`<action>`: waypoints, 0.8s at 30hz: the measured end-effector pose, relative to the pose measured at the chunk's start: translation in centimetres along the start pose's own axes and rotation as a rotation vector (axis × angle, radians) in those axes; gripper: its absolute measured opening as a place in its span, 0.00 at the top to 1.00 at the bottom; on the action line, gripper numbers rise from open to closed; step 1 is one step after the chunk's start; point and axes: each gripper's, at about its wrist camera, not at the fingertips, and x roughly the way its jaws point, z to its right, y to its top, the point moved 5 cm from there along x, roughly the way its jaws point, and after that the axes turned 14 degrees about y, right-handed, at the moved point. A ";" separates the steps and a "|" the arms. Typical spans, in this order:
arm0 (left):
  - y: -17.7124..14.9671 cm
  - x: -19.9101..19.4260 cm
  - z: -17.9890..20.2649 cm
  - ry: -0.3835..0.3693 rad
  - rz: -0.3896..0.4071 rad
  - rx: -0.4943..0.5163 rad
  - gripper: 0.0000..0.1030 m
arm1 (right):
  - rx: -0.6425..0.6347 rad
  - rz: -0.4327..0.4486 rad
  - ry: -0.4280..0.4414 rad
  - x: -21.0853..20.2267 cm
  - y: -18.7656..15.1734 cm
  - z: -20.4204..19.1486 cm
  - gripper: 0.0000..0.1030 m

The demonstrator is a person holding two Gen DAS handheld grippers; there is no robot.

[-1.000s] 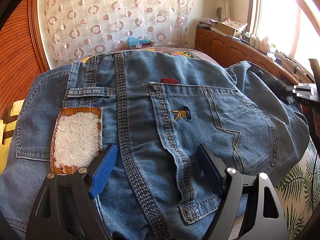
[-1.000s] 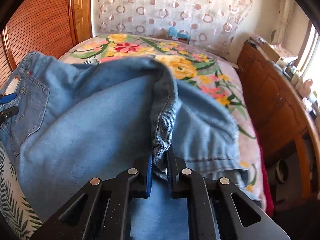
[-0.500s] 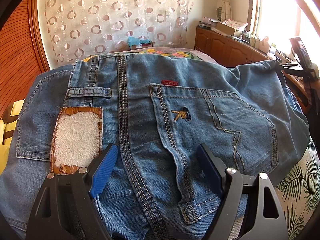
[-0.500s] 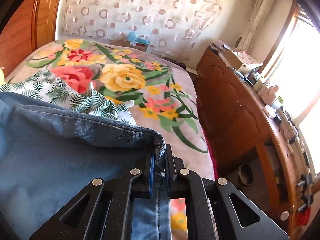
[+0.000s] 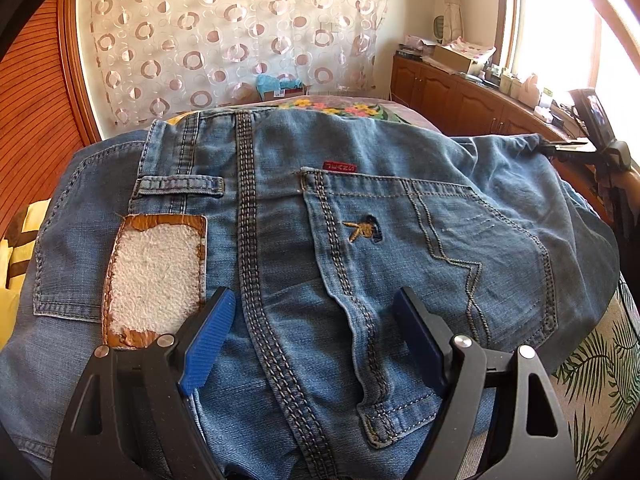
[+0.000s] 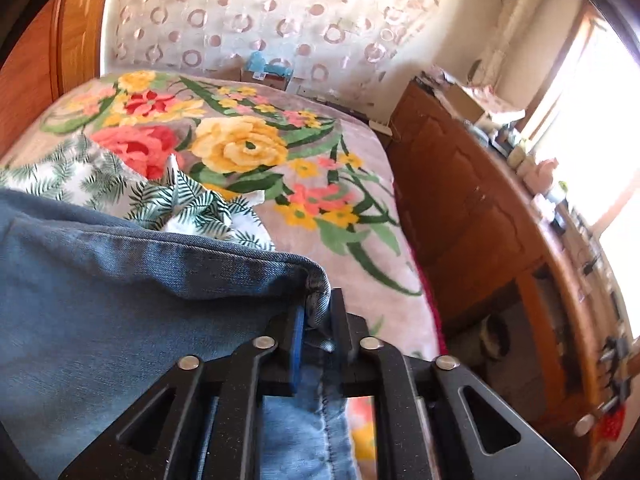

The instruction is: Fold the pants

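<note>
a big bed with a soft blanket covered in red and yellow flowers [image 6: 256,148] fills the room. a white sheet with green fern leaves [image 6: 188,204] lies on top of the blanket. along the side of the bed stands a long brown wooden cabinet [image 6: 472,208], and a white curtain with pink rings [image 5: 224,40] hangs on the far wall.

the blue denim pants [image 5: 360,240] lie spread out on the bed, on the fern sheet. the seat side faces up. a thick stitched seam [image 5: 250,248] runs down the middle. one back pocket with a small gold sewn picture [image 5: 432,264] sits to the right of the seam. a white fuzzy patch with a torn brown edge [image 5: 154,276] sits to the left of it. a tiny red tag [image 5: 339,167] is stitched just above the pocket.

the left gripper [image 5: 316,320] rests over the seat of the pants. its two blue fingers stand wide apart, one on each side of the seam, and they do not squeeze any cloth.

the right gripper [image 6: 318,320] is at the far right edge of the pants, where a folded corner of blue cloth [image 6: 316,296] pokes up between its fingers. its jaws are opening now. the cloth sits loose in the gap and the pads no longer press it.
</note>
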 end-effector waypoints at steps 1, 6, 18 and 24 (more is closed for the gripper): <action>0.0 0.0 0.0 0.000 0.000 -0.001 0.21 | 0.011 0.004 0.013 -0.1 -0.2 0.0 0.70; 0.2 0.1 -0.1 0.003 -0.001 -0.001 0.21 | 0.063 0.045 0.074 -2.1 -1.6 -0.3 0.63; 0.0 0.0 -0.3 0.004 -0.001 -0.001 0.21 | 0.020 0.067 0.292 -8.6 -8.1 -5.3 0.54; 0.0 0.1 -0.6 0.012 -0.001 -0.003 0.21 | 0.032 0.055 0.330 -10.2 -11.1 -4.5 0.51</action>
